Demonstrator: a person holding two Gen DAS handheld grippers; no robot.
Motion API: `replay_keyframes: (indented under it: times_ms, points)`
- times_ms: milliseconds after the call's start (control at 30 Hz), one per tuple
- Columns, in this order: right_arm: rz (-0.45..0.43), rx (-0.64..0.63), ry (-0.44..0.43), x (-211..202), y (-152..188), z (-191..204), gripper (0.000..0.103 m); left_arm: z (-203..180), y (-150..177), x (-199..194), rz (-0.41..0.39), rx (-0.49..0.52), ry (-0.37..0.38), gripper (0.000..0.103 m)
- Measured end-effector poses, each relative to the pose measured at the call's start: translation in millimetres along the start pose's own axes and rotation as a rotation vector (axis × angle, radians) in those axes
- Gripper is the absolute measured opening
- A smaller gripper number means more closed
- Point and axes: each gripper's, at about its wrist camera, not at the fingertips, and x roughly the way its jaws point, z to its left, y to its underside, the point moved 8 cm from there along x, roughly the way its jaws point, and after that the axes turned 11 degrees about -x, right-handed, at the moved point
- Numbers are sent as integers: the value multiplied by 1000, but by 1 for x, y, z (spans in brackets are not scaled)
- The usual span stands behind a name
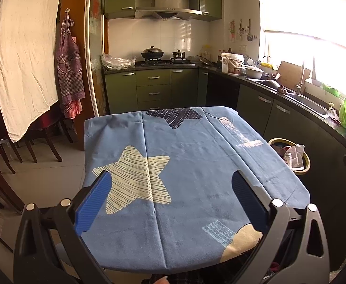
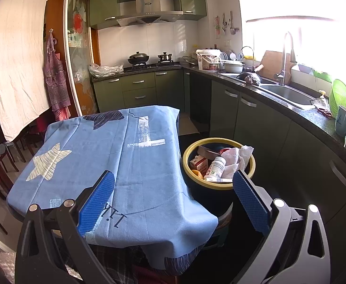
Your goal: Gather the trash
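Trash sits in the bin (image 2: 197, 190) beside our cloth-covered counter (image 2: 149, 165), within reach; left hand-held gripper (image 1: 173, 198) and right hand-held gripper (image 2: 174, 198) hover apart, empty.

The round bin (image 2: 218, 187) with a yellow rim stands upright beside the blue table (image 2: 125, 165), full of trash (image 2: 222, 163): boxes, a bottle, crumpled paper.

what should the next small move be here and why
Probably just hold both claws back, since the job looks done: the blue star-print cloth shows no litter, the yellow-rimmed bin already holds the trash, and left claw and right claw are open.
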Motion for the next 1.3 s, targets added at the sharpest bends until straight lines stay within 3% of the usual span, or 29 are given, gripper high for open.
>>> replay_keyframes:
  times_ms: [1300]
  points:
    - [10,6,-13,8,1,9,98,4,7,5,15,15,1,97]
